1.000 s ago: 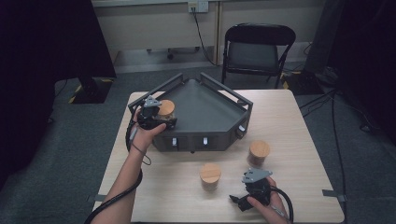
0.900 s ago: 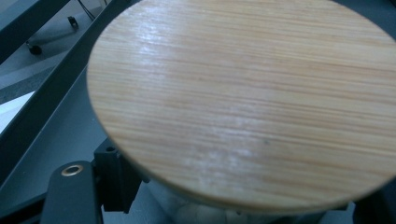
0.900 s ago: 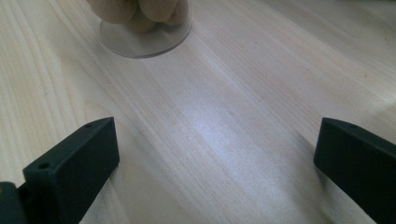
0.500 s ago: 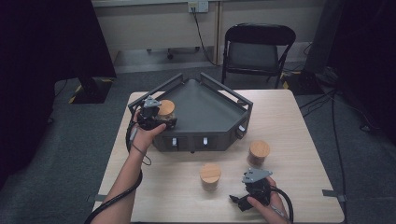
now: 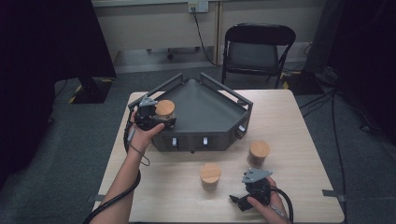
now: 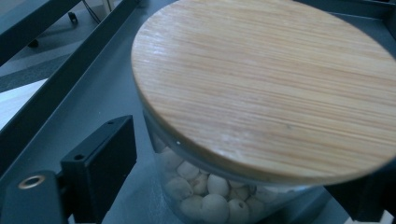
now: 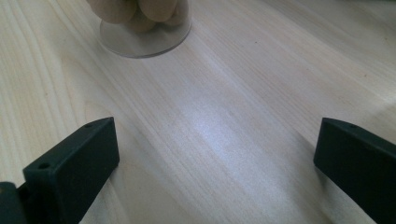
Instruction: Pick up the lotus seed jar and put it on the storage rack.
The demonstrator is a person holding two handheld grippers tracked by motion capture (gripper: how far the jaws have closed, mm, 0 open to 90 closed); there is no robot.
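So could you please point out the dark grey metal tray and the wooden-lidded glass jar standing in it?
Dark grey metal tray (image 5: 201,140): high view, front wall.
Wooden-lidded glass jar (image 6: 266,84): left gripper view, lid top.

Clear glass jar (image 6: 210,191) with smooth matt wooden lid (image 6: 266,84); matt dark metal tray (image 5: 210,105); pale wood-grain table (image 7: 224,116).

A glass jar (image 5: 164,112) of white balls, wooden-lidded, stands upright in the tray's (image 5: 210,109) left corner.

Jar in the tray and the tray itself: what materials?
Jar lid: looks like bamboo or wood, matte, straight fine grain. Jar body: clear glass or plastic, pale beads visible through it. Tray: dark grey, probably painted metal or plastic, smooth with a dull sheen.
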